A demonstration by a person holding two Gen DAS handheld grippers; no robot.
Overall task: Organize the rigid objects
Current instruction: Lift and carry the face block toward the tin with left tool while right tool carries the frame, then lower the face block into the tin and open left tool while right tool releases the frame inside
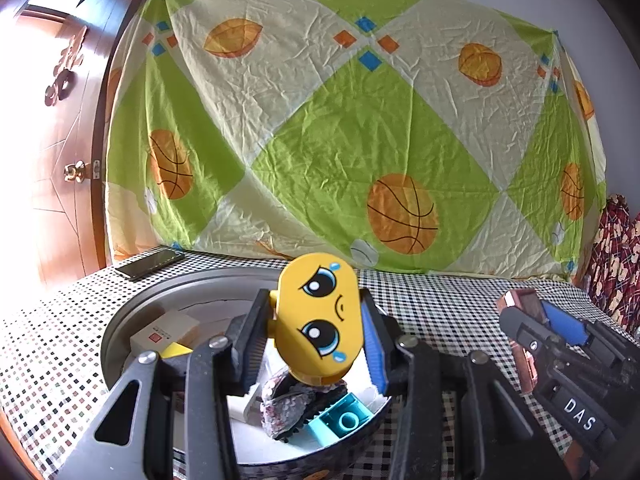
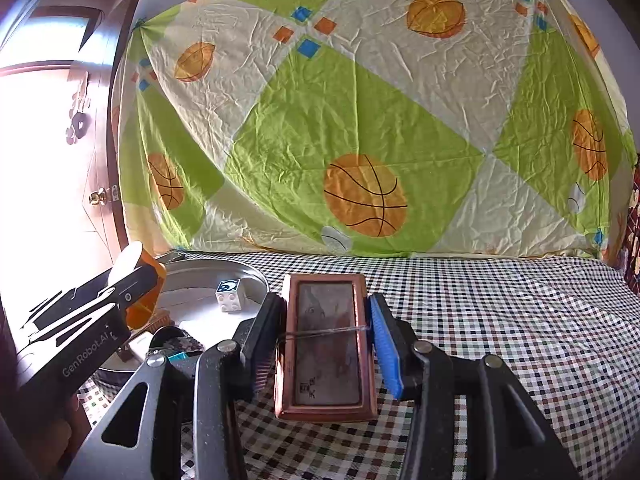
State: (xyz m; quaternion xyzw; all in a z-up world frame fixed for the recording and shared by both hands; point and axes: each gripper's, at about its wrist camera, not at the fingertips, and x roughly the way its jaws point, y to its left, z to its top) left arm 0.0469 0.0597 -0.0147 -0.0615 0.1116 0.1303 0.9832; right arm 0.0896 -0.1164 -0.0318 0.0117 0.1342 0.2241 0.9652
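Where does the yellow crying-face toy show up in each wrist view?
Left wrist: the yellow crying-face toy sits centre frame, clamped in the left tongs over the round metal tray.
Right wrist: only its orange-looking back shows at the left edge.
Shared landmark: the metal tray.

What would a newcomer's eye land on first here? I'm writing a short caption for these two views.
Probably the yellow crying-face toy, clamped in the left gripper above the round metal tray of small items. Next, the copper-framed box gripped by the right gripper over the checkered tablecloth. Behind both hangs a green basketball-print sheet.
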